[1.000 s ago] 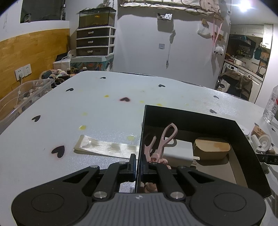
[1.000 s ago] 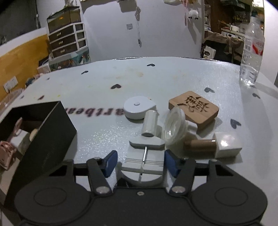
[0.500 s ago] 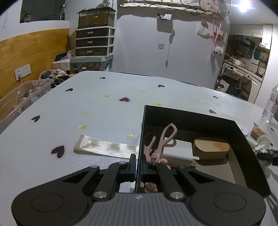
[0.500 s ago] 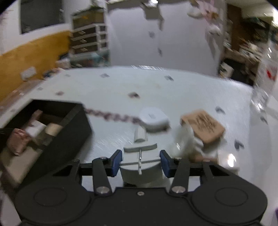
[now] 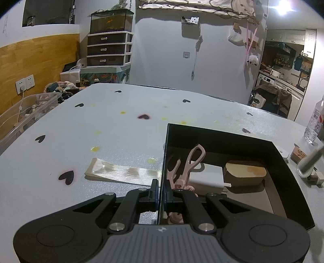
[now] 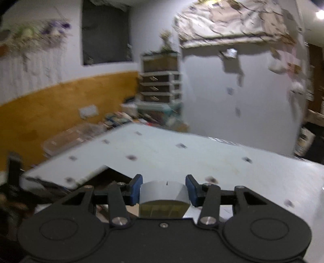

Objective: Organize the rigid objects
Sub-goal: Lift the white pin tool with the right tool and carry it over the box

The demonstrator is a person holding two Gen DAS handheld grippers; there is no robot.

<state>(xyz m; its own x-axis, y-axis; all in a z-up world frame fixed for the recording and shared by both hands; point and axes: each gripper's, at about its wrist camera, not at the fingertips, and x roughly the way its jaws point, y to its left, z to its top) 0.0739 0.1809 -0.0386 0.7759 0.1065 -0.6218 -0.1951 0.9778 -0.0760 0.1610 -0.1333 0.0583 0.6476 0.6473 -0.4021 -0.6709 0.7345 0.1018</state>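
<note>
My left gripper point(image 5: 160, 194) is pinched on the near-left wall of the black box point(image 5: 291, 174). Inside lie pink scissors point(image 5: 191, 159), a white charger point(image 5: 208, 176) and a wooden block point(image 5: 245, 174). My right gripper point(image 6: 163, 189), whose jaws have just been closing, clamps a white tool point(image 6: 163, 189) above the table point(image 6: 222, 159).

Left wrist view: sharp, dim room; ceiling lamp point(image 5: 284, 9) flares white at one o'clock. Wall fittings throw soft shadows toward seven o'clock. Black box point(image 5: 283, 161) interior dark, its contents legible. Pale streak at three o'clock smeared, possibly a moving object. Fisheye bowing and black vignette at corners.

Right wrist view: heavy motion blur throughout; table point(image 6: 222, 157) spots streaked, wall detail soft. Gripper body at six o'clock comparatively crisp. Lamp glare at one o'clock.
</note>
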